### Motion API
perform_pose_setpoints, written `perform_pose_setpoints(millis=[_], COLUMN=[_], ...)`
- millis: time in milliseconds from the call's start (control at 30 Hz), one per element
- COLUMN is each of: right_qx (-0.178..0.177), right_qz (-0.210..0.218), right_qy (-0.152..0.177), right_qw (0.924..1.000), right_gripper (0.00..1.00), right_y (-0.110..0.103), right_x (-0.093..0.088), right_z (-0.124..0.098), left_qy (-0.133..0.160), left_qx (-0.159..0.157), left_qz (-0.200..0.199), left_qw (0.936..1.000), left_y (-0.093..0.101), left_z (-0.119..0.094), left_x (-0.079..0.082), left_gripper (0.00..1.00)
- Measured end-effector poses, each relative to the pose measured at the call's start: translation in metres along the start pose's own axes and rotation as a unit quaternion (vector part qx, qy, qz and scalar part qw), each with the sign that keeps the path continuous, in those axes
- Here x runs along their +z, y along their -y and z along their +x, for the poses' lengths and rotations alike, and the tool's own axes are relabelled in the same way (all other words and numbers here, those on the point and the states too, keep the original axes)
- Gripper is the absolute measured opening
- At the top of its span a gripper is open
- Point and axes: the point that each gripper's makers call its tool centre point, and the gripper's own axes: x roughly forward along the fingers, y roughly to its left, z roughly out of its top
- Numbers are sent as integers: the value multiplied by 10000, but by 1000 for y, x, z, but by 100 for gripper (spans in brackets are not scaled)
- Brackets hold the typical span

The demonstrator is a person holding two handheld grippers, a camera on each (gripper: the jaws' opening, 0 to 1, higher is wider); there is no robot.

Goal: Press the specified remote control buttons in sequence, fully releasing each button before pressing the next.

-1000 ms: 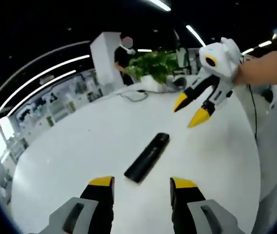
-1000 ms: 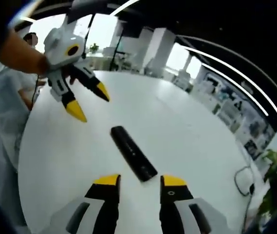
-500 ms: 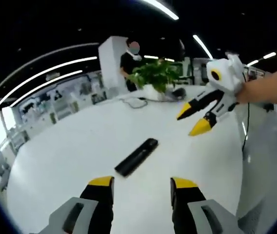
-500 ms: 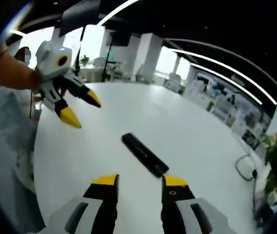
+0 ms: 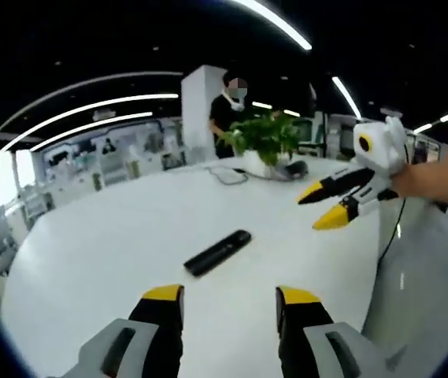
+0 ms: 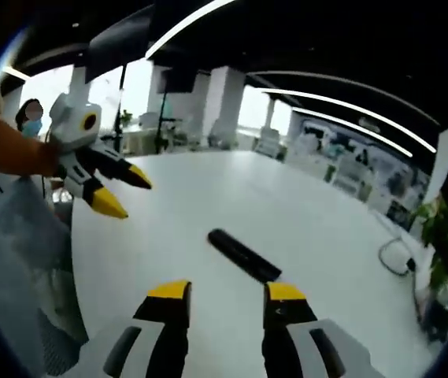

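Note:
A black remote control (image 5: 217,252) lies flat on the white round table (image 5: 113,236), a short way beyond my left gripper (image 5: 230,298), which is open with nothing between its yellow-tipped jaws. In the right gripper view the same remote (image 6: 244,254) lies just past my right gripper (image 6: 227,293), also open and empty. The right gripper (image 5: 335,205) enters the left gripper view from the right, held by a hand above the table, apart from the remote. The left gripper (image 6: 118,189) enters the right gripper view from the left, likewise held up off the table.
A potted green plant (image 5: 264,138) and a coiled cable (image 5: 227,175) sit at the table's far side. A person in black (image 5: 227,106) stands behind the plant by a white pillar. A white cloth-covered shape (image 5: 420,276) borders the table at right. Another person (image 6: 28,118) stands far left.
Both cameras have pulled back and tilted up, so the remote sits farther from each pair of jaws. Each gripper appears lower and farther out in the other's view. The remote has not moved.

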Motion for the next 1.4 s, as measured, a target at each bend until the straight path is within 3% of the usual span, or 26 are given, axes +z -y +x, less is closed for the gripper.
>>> perform_pose_setpoints(millis=[300, 600, 800, 900, 1200, 1333, 1400], right_qx=[7, 55, 196, 250, 205, 79, 2], right_qz=[296, 679, 955, 1002, 1330, 1889, 1916], right_qy=[201, 345, 328, 344, 352, 13, 36], right_qw=[9994, 9971, 9947, 9941, 9903, 9820, 9815], right_gripper=[38, 49, 53, 59, 64, 72, 76], right_y=[-13, -35, -51, -56, -55, -49, -43], right_x=[3, 3, 1, 2, -3, -23, -24], right_z=[-16, -28, -34, -35, -36, -33, -33], left_qy=[111, 132, 222, 212, 198, 213, 150], left_qx=[-68, -194, -191, -144, -95, -185, -121], left_qz=[-176, -262, -816, -1008, -1073, -1217, -1177], left_qw=[9998, 9994, 9962, 9946, 9940, 9922, 9929], left_y=[18, 40, 46, 48, 46, 46, 43], left_z=[-14, -24, -34, -37, -36, -29, -28], left_x=[7, 4, 1, -3, -4, -8, -12], left_gripper=[50, 55, 60, 68, 76, 84, 85])
